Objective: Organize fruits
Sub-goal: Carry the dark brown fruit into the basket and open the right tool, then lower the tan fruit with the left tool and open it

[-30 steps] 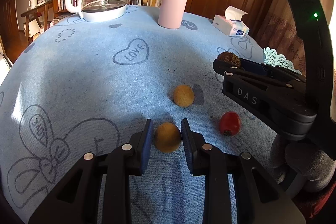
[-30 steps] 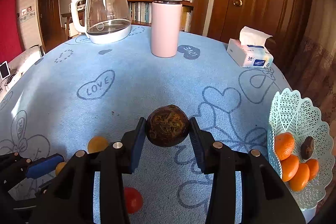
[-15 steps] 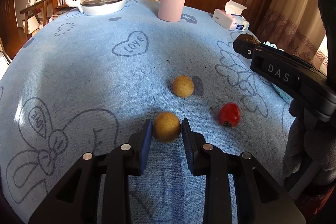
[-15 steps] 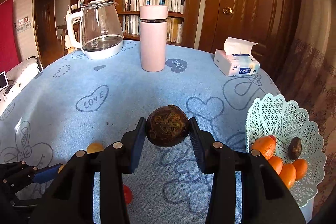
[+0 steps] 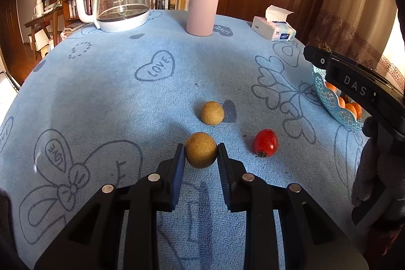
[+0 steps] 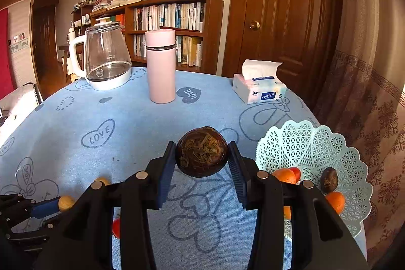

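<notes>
Warm sidelight on the tablecloth (image 5: 106, 82); short soft shadows (strong fisheye bending, dark corners); sharp focus

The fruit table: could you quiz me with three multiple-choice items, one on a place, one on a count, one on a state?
1. Where does the turquoise basket stand?
A. Near the table's right edge
B. Behind the glass kettle
C. On the bookshelf

2. How many fruits lie loose on the blue cloth, in no tool?
A. Five
B. Two
C. None

3. What is the left tool doing?
A. Gaping over bare cloth
B. Shut on a tan round fruit
C. Holding the pink bottle

Key: 1 A, the right wrist view has it at the cloth's right edge. 2 B, only one tan fruit and the red tomato lie free. 3 B, both pads press the fruit's sides.
</notes>
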A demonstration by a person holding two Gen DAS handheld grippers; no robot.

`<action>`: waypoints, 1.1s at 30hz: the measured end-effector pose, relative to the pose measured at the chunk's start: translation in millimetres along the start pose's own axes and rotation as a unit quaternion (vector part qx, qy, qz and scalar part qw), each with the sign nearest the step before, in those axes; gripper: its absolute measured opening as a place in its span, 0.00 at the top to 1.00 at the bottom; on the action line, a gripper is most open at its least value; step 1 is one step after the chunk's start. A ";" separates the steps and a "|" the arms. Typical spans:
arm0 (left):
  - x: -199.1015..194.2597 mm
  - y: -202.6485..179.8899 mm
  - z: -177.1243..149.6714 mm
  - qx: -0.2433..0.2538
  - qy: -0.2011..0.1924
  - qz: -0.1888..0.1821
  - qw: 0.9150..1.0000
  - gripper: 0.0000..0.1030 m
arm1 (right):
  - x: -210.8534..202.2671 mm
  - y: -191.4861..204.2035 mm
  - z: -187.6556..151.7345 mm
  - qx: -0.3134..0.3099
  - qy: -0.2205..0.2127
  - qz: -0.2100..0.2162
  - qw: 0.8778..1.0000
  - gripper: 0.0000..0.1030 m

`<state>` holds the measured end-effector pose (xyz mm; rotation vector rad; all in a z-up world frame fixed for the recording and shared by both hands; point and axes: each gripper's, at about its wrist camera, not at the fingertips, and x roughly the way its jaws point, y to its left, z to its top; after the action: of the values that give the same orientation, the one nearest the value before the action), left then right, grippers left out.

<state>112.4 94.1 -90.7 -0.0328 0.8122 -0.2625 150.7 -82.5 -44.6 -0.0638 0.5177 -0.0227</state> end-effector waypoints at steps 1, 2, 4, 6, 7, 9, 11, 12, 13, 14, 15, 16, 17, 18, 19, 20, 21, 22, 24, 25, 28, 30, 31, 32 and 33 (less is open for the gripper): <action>-2.0 -2.7 2.0 0.003 -0.004 0.000 1.000 0.75 | -2.1 -3.7 -0.1 0.003 -0.002 -0.002 1.000 0.59; -4.0 -5.7 4.0 0.006 -0.008 0.000 1.000 0.75 | -4.0 -7.3 -0.4 0.007 -0.003 -0.005 1.000 0.59; -7.8 -12.1 8.1 0.013 -0.015 -0.001 1.000 0.75 | -7.6 -15.5 -0.9 0.015 -0.005 -0.010 1.000 0.59; -11.2 -19.1 12.2 0.020 -0.023 -0.001 1.000 0.75 | -10.6 -23.5 -2.6 0.021 -0.006 -0.016 1.000 0.59; -12.6 -23.0 13.8 0.024 -0.027 -0.001 0.999 0.75 | -11.9 -27.5 -3.5 0.024 -0.005 -0.019 1.000 0.59; -14.4 -31.0 17.2 0.032 -0.032 -0.002 0.999 0.75 | -14.2 -35.7 -5.8 0.030 -0.005 -0.026 0.999 0.59; -15.2 -38.5 20.4 0.039 -0.035 -0.004 0.999 0.75 | -16.2 -44.4 -8.3 0.035 -0.004 -0.032 0.999 0.59; -15.0 -42.0 21.9 0.043 -0.036 -0.005 0.998 0.75 | -16.9 -49.1 -9.7 0.039 -0.003 -0.035 0.999 0.59; -15.3 -46.0 23.2 0.046 -0.037 -0.006 0.998 0.74 | -17.5 -53.9 -11.2 0.042 -0.002 -0.039 0.998 0.59; -15.6 -49.6 24.4 0.050 -0.038 -0.007 0.998 0.74 | -17.6 -59.3 -12.3 0.046 -0.001 -0.042 0.998 0.59; -15.7 -53.2 25.2 0.054 -0.039 -0.008 0.998 0.74 | -18.3 -64.6 -13.6 0.051 0.001 -0.046 0.998 0.59; -15.6 -57.0 26.6 0.059 -0.040 -0.009 0.997 0.74 | -18.9 -69.9 -15.0 0.056 0.002 -0.048 0.997 0.59; -15.1 -61.1 27.8 0.063 -0.040 -0.010 0.997 0.74 | -19.4 -75.7 -16.9 0.061 0.004 -0.050 0.997 0.59; -15.1 -64.9 28.4 0.067 -0.041 -0.011 0.997 0.74 | -19.8 -81.4 -18.8 0.066 0.006 -0.052 0.996 0.59; -14.3 -68.8 29.4 0.071 -0.041 -0.011 0.997 0.74 | -20.2 -87.1 -20.7 0.070 0.008 -0.055 0.996 0.59; -13.1 -72.2 30.2 0.074 -0.041 -0.012 0.996 0.74 | -20.5 -92.7 -22.5 0.074 0.011 -0.058 0.995 0.59; -11.9 -75.8 31.0 0.078 -0.040 -0.012 0.996 0.74 | -20.3 -98.1 -24.6 0.078 0.014 -0.061 0.995 0.59; -10.5 -79.2 31.5 0.080 -0.040 -0.013 0.996 0.74 | -20.4 -103.4 -26.7 0.083 0.015 -0.063 0.994 0.59; -7.8 -85.5 32.9 0.086 -0.038 -0.014 0.995 0.74 | -22.0 -113.3 -29.8 0.092 0.016 -0.070 0.993 0.59; -6.5 -88.8 33.8 0.090 -0.038 -0.015 0.995 0.74 | -23.3 -118.0 -30.9 0.097 0.015 -0.072 0.993 0.59; -3.7 -97.6 36.3 0.097 -0.036 -0.018 0.994 0.74 | -24.2 -128.2 -33.3 0.110 0.016 -0.076 0.991 0.59; -1.0 -102.4 39.2 0.100 -0.034 -0.021 0.994 0.74 | -23.1 -137.2 -35.8 0.128 0.018 -0.075 0.989 0.59; -0.3 -104.8 40.7 0.102 -0.034 -0.022 0.994 0.74 | -22.5 -143.2 -37.4 0.142 0.020 -0.074 0.987 0.59; 0.1 -106.9 41.7 0.104 -0.035 -0.023 0.994 0.74 | -21.1 -149.7 -38.7 0.156 0.024 -0.071 0.985 0.58; 0.4 -109.0 42.5 0.105 -0.036 -0.025 0.993 0.74 | -20.6 -155.9 -40.9 0.171 0.028 -0.069 0.982 0.58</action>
<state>119.4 -14.5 -47.6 0.1355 0.7088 -0.3906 111.7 -239.5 -59.5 0.2389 0.5578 -0.2491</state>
